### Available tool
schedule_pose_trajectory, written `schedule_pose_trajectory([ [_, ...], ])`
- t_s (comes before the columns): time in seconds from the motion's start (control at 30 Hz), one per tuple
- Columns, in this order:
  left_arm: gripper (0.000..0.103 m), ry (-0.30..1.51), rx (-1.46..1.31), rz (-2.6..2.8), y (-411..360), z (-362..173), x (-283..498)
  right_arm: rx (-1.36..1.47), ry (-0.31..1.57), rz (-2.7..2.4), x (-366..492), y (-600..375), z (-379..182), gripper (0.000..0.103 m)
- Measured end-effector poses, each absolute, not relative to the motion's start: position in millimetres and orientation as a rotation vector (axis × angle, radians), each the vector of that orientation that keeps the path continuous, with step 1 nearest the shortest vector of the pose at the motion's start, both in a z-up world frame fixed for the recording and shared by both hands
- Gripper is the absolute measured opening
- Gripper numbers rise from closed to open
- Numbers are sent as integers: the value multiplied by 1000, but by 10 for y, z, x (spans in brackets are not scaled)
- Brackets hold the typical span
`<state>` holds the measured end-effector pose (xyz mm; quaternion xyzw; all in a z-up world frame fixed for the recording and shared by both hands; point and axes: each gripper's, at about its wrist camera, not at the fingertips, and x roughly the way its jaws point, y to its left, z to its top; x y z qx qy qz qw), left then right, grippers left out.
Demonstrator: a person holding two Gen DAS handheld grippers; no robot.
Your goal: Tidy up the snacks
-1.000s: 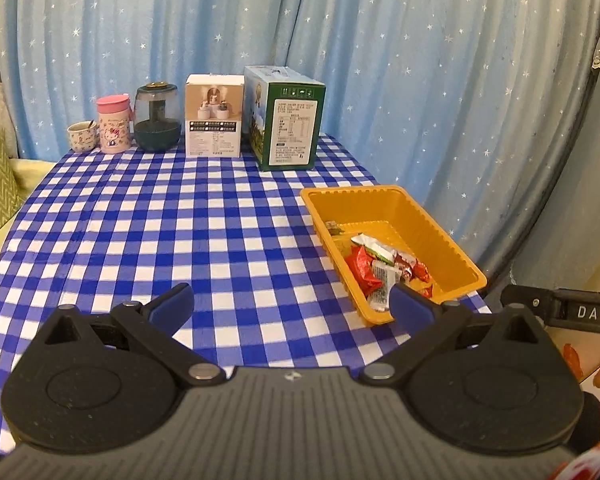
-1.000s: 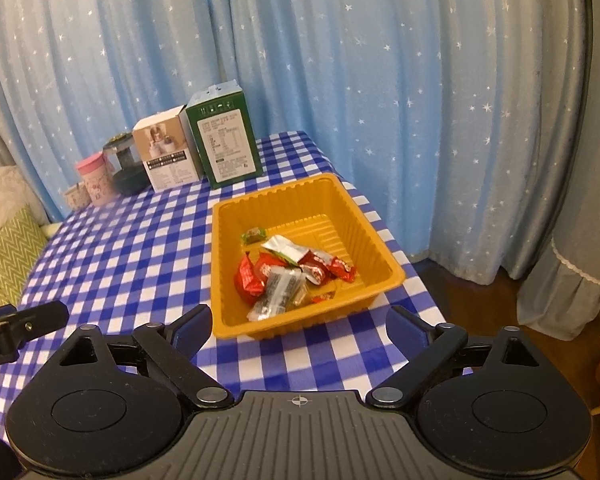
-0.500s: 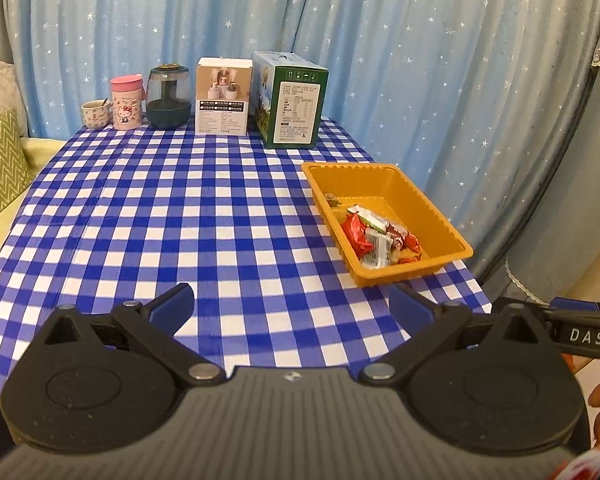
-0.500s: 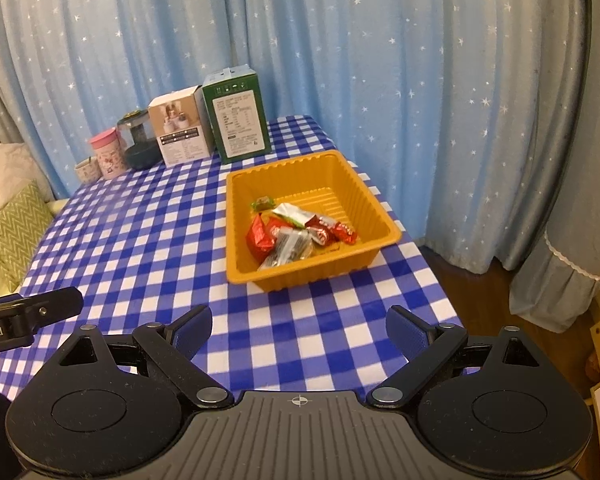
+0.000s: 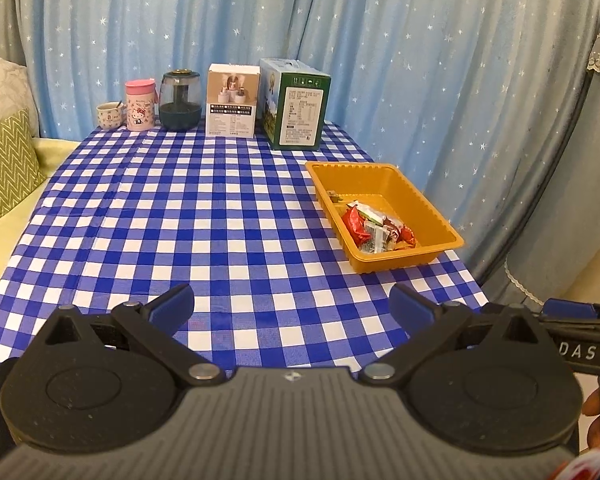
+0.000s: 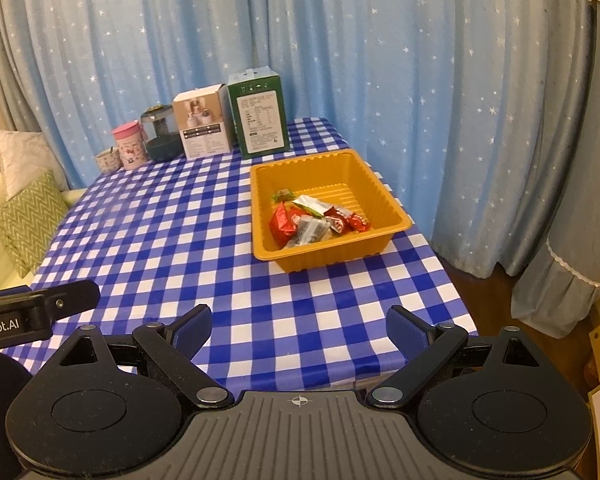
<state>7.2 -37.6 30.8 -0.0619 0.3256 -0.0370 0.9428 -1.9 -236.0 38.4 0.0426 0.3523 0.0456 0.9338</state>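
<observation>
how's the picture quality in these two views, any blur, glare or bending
Left wrist view: sharp; fisheye bows the curtain edges, corners vignetted. Right wrist view: softer, boxes' print blurred, a hazy smear on the tablecloth. Warm light, no strong glare in either.

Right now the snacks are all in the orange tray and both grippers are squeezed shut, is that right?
Not quite. The snacks are in the orange tray, but the grippers are not shut. The left wrist view shows the left gripper with its fingers wide apart and nothing between them, and the right wrist view shows the same for the right gripper.
</observation>
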Motion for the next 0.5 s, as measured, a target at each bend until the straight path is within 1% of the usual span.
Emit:
schedule_pose_trajectory([
  [0.5,103,634,-125,-76,-345,427,-73,79,685,117,-182,-2262,531,93],
])
